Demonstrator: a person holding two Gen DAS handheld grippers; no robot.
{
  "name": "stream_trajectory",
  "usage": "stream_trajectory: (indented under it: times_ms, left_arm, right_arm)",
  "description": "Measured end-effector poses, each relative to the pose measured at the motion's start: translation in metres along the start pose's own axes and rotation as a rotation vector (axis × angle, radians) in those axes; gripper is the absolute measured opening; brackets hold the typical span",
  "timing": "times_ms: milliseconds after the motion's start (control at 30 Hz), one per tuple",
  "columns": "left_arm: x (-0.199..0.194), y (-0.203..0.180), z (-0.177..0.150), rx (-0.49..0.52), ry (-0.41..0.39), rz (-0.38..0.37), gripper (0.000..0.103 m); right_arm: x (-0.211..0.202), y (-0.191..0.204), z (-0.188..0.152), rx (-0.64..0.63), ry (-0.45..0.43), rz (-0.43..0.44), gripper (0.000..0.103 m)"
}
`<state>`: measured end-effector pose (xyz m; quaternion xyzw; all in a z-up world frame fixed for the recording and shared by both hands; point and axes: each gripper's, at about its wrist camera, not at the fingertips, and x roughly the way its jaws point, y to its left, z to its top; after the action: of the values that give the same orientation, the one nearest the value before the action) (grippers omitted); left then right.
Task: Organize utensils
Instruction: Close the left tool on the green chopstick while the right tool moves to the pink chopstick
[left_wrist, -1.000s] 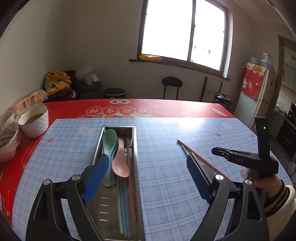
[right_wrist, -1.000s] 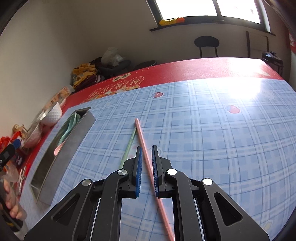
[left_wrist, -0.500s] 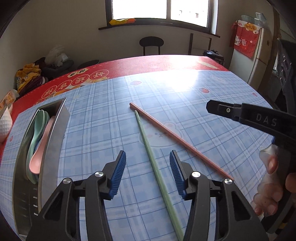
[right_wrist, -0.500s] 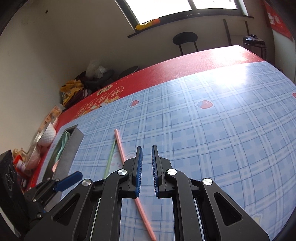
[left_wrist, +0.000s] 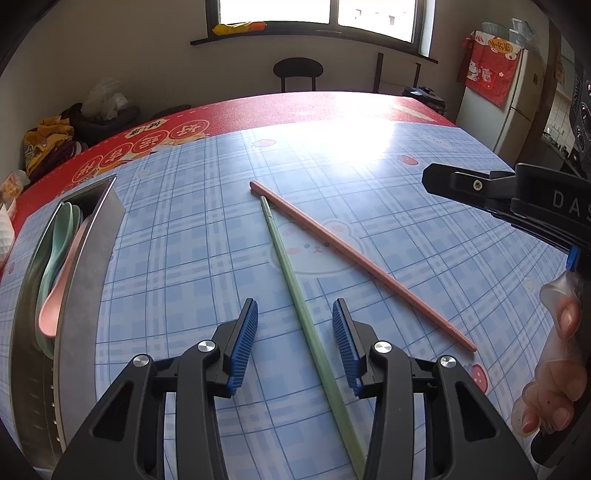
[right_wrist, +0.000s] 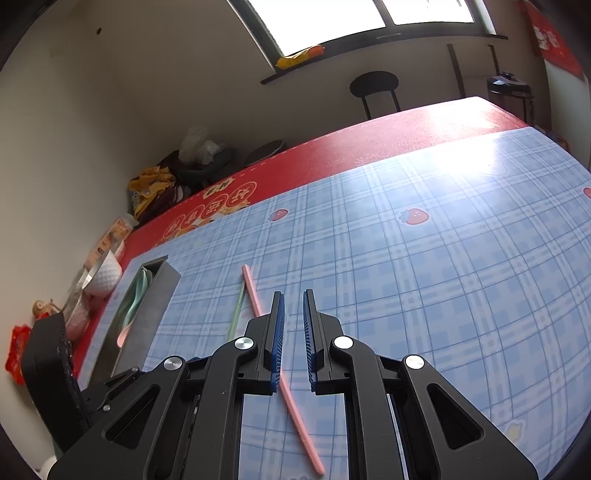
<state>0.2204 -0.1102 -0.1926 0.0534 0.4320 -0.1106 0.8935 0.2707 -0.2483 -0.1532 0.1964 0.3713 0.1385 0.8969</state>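
a table (left_wrist: 369, 122) is covered by a red cloth with a blue plaid mat (left_wrist: 424, 229) laid over it. along the mat's left side a long steel utensil tray (left_wrist: 92, 258) is set, and green and pink spoons (left_wrist: 55, 266) are seen lying inside it. near the middle of the mat two chopsticks are laid flat, well apart from the tray: a green chopstick (left_wrist: 295, 291) and a pink chopstick (left_wrist: 354, 254), their far ends almost touching and their near ends spread apart.

the left gripper (left_wrist: 294, 317) is held low over the mat with the green chopstick running between its blue pads (left_wrist: 243, 343); the jaws have just been closing and are now half narrowed, yet a gap is left on both sides of the stick, so nothing is gripped. the right gripper (right_wrist: 293, 317) is seen nearly closed, with only a thin slit between its pads and nothing held; the pink chopstick passes beneath it on the mat. at the right edge of the left wrist view, the hand (left_wrist: 554, 369) carrying the right gripper is seen.
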Motion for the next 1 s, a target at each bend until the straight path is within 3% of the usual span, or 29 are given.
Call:
stream_trajectory:
  times_ms: [200, 433, 567, 833, 1000]
  left_arm:
    - [0.0, 0.005, 0.001, -0.026, -0.008, -0.026, 0.039]
    - [-0.002, 0.012, -0.002, -0.056, -0.016, -0.006, 0.025]
    - [-0.004, 0.012, -0.004, -0.063, -0.021, 0.0, 0.009]
    - [-0.012, 0.029, -0.009, -0.152, -0.068, -0.08, 0.006]
    - [-0.024, 0.033, -0.01, -0.186, -0.125, -0.08, 0.006]
  right_arm:
    - [0.007, 0.0, -0.001, 0.009, 0.014, -0.003, 0.011]
    - [0.015, -0.003, -0.004, 0.029, 0.029, -0.012, 0.011]
    - [0.019, -0.009, -0.005, 0.054, 0.039, -0.015, 0.011]
    - [0.021, -0.015, -0.004, 0.086, 0.049, 0.008, 0.011]
    - [0.02, -0.017, -0.004, 0.081, 0.049, 0.009, 0.011]
